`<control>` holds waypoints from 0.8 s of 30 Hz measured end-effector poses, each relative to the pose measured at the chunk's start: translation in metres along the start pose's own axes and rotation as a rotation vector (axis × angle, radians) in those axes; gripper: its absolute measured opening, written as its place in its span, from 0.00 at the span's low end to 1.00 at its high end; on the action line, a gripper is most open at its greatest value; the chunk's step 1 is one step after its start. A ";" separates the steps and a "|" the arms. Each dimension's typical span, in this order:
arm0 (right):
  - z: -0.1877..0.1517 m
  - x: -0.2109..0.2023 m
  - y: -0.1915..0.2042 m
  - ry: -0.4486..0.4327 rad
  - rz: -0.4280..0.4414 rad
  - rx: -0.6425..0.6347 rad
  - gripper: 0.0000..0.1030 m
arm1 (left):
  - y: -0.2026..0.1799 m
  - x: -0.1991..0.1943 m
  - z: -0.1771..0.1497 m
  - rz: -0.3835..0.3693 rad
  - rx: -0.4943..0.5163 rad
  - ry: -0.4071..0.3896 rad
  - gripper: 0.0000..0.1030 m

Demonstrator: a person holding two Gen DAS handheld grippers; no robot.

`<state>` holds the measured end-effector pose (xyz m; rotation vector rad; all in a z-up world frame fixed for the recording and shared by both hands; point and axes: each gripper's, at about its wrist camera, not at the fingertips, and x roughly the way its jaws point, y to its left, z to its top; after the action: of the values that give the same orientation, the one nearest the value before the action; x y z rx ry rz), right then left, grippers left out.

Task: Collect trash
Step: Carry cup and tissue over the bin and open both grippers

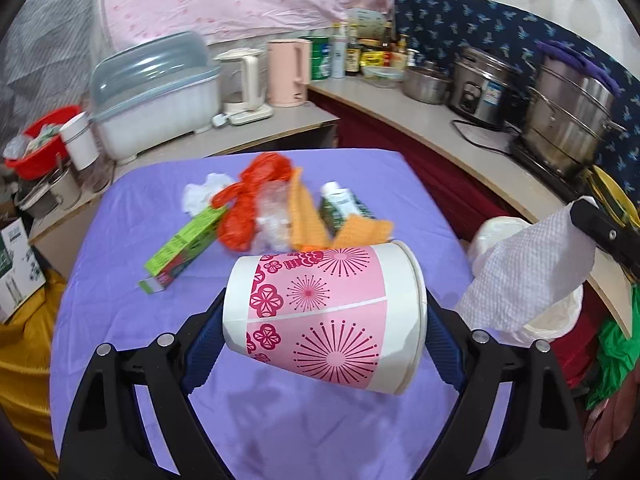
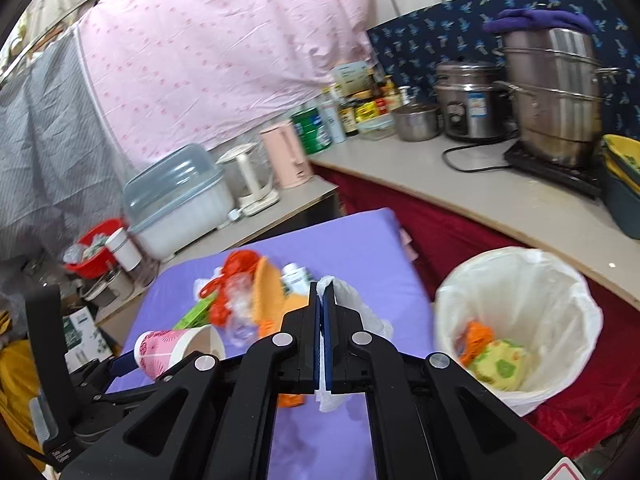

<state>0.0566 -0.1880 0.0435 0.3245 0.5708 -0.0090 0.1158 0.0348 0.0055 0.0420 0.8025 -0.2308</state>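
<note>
My left gripper (image 1: pixel 324 316) is shut on a pink-and-white paper cup (image 1: pixel 324 316), held on its side above the purple table (image 1: pixel 120 320); the cup also shows in the right wrist view (image 2: pixel 176 350). My right gripper (image 2: pixel 322 292) is shut on a white paper towel (image 2: pixel 360 312), also seen hanging at the right of the left wrist view (image 1: pixel 528 272). A white-lined trash bin (image 2: pixel 516 320) stands right of the table, holding orange and yellow-green scraps. A pile of trash lies mid-table: red plastic bag (image 1: pixel 248 200), green box (image 1: pixel 184 244), orange cloth (image 1: pixel 308 216), green carton (image 1: pixel 340 204), crumpled tissue (image 1: pixel 204 194).
A counter (image 2: pixel 500 196) runs behind and to the right with steel pots (image 2: pixel 556 96), a rice cooker (image 2: pixel 468 100), bottles, a pink kettle (image 1: pixel 288 72) and a dish box (image 1: pixel 156 96). A red basin (image 1: pixel 40 144) sits at far left. A cardboard box (image 1: pixel 18 264) stands left of the table.
</note>
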 end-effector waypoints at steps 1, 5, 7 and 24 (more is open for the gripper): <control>0.003 -0.004 -0.011 -0.008 -0.018 0.005 0.02 | -0.011 0.001 0.002 -0.012 0.018 -0.001 0.81; 0.012 -0.014 -0.053 -0.023 -0.083 0.036 0.02 | -0.058 0.006 0.009 -0.070 0.089 0.000 0.81; 0.015 -0.015 -0.075 -0.021 -0.099 0.065 0.02 | -0.087 0.011 0.012 -0.098 0.134 0.000 0.81; 0.002 0.008 -0.212 0.031 -0.210 0.244 0.02 | -0.242 0.075 0.008 -0.231 0.334 0.066 0.81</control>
<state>0.0440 -0.3892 -0.0225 0.5011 0.6341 -0.2778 0.1185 -0.2156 -0.0310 0.2739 0.8276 -0.5831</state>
